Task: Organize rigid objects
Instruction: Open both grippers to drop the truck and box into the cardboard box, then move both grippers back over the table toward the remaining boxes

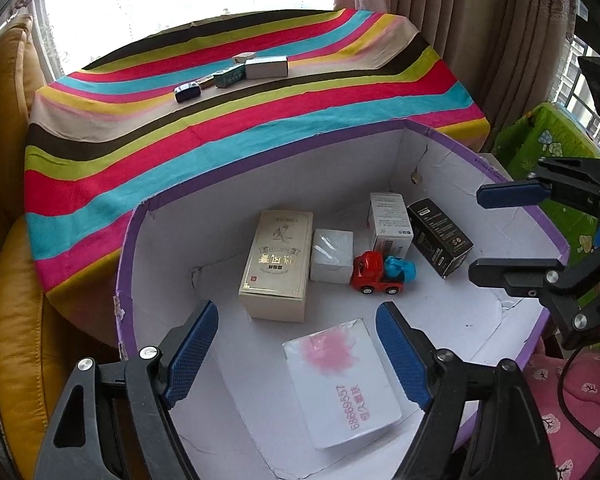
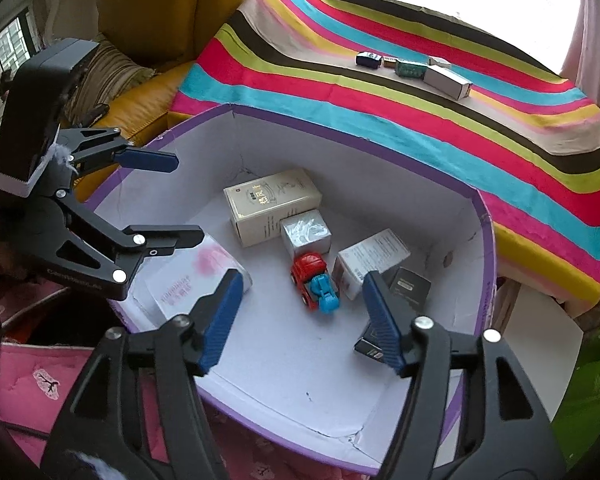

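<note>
Both grippers hang open over a purple-rimmed white cardboard box (image 1: 172,200) of small things.

The left gripper (image 1: 296,356) stands wide, empty, above a white packet with a pink flower print (image 1: 340,384). The right gripper (image 2: 300,320) is parted, empty, over a red and blue toy truck (image 2: 314,286), with a black carton (image 2: 410,286) at its right finger. Farther in lie a cream and gold carton (image 1: 276,264), a small clear-wrapped white cube (image 1: 332,256) and a white printed carton (image 1: 390,220). Beyond, four small boxes (image 1: 232,72) sit on the striped tablecloth (image 1: 260,120).

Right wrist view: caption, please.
Open right claw above purple-rimmed white cardboard box holding red-and-blue toy truck and cartons.
</note>
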Available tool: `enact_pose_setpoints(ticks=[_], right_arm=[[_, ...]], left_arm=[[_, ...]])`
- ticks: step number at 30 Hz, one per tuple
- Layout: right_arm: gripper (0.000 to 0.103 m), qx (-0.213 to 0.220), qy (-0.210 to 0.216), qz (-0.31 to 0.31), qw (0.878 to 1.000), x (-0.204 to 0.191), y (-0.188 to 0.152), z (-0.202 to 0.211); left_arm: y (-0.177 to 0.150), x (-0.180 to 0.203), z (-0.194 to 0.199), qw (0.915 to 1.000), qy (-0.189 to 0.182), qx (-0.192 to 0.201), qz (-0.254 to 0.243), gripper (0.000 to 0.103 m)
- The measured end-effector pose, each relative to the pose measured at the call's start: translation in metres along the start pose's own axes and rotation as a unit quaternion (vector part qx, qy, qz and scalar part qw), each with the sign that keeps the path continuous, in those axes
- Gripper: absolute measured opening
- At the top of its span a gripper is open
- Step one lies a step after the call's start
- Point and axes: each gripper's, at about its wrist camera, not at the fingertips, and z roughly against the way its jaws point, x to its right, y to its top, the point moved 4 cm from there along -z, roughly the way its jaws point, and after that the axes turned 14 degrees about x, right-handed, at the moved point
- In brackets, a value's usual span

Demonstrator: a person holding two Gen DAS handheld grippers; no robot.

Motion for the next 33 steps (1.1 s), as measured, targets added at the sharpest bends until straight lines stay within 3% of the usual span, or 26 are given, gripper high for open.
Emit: enact_pose_setpoints(ticks=[6,16,19,22,25,27,29,33], right_arm=[[0.070,-0.006,-0.009,-0.001,1.000,0.006,0.001,-0.005],[0.071,0.000,-0.012,-0.015,1.000,0.025,0.023,-0.017],[0.074,0.001,-0.009,-0.008,1.000,0.031,0.035,-0.026],[0.075,0.001,-0.027,0.014,1.000,0.042,0.054,-0.039],[0.081,0.017,-0.037,0.020,0.999,0.059,0.078,-0.055],[0.083,0.024,-0.047,0.009,0.999,0.072,0.090,-0.067],[0.083,0.016,-0.056,-0.007,0.998,0.092,0.099,-0.089],[0.083,-0.007,-0.066,-0.044,0.997,0.126,0.105,-0.125]], left_arm=[[0.001,-0.004,-0.001,0.9996,-0.013,-0.008,0.024,0.082],[0.024,-0.014,-0.009,0.9953,-0.072,-0.004,0.064,0.082],[0.048,-0.023,-0.023,0.9938,-0.097,-0.014,0.053,0.082],[0.087,-0.043,-0.038,0.9926,-0.107,0.004,0.058,0.083],[0.126,-0.076,-0.066,0.9955,-0.071,0.042,0.046,0.088],[0.144,-0.102,-0.096,0.9977,-0.024,0.054,0.034,0.088],[0.154,-0.134,-0.138,0.9979,0.035,0.047,0.026,0.088],[0.152,-0.175,-0.191,0.9971,0.060,0.016,0.043,0.088]])
